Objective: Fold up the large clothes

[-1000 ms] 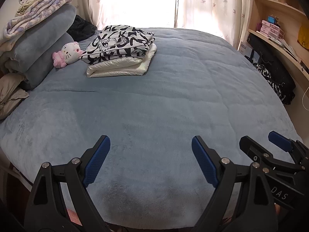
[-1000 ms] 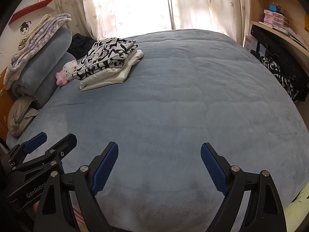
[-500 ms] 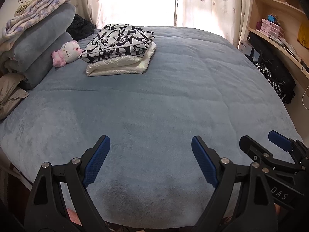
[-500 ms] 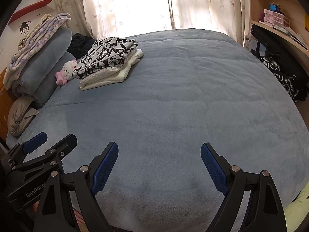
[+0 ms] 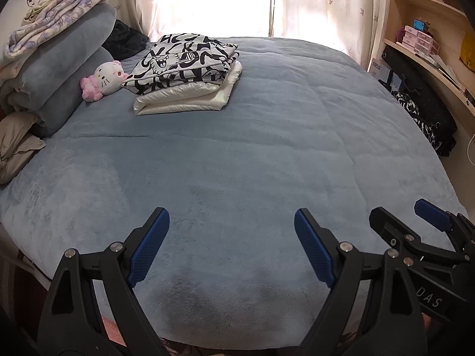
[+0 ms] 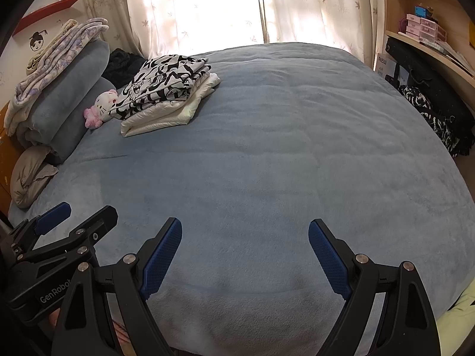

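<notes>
A: Left wrist view first. What has changed?

B: Almost nothing. The left gripper [image 5: 231, 246] has its jaws spread wide with only the blue bedspread [image 5: 252, 154] between them, as in the earlier frames. The picture sat a touch differently a second ago; no thing on the bed has shifted.

A: And the clothes?

B: Well beyond the jaws, up and to their left: a black-and-white printed garment [image 5: 187, 56] folded on top of a cream folded garment [image 5: 190, 98], beside a pink-and-white cat plush [image 5: 104, 80]. The right gripper [image 5: 400, 216] shows just right of the jaws.

A: Right wrist view?

B: Same story. The right gripper's [image 6: 245, 252] jaws are spread and empty over bare bedspread, the folded stack far ahead to their left, unmoved from the earlier frames.

A: So for the task?

B: I'd judge it a pause: both pieces look finished, and no unfolded garment lies within reach.
</notes>
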Demonstrator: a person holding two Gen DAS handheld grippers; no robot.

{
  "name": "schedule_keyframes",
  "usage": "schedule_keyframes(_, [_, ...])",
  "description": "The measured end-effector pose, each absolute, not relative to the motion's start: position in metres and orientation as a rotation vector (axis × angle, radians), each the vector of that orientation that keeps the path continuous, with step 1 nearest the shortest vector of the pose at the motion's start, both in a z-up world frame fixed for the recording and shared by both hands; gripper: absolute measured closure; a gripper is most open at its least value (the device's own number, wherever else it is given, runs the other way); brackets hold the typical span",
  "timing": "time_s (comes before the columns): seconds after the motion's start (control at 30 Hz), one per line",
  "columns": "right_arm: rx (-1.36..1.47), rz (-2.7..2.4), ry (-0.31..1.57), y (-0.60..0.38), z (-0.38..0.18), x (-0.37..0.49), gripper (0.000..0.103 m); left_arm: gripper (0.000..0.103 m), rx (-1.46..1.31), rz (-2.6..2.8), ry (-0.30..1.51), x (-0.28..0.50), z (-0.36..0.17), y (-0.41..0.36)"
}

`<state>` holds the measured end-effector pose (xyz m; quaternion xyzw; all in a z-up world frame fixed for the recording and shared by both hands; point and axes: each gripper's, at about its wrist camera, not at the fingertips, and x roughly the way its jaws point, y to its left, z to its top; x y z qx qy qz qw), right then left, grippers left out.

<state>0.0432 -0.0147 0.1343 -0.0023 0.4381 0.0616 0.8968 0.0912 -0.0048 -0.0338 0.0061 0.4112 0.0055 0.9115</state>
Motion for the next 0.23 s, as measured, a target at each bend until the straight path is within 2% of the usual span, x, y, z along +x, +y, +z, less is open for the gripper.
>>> schedule_keyframes(0.23, [-0.004, 0.126, 0.913, -0.0144, 0.1334, 0.0451, 0.015, 0.019, 0.02, 0.011, 0.851, 0.0924, -0.0365, -0.0038])
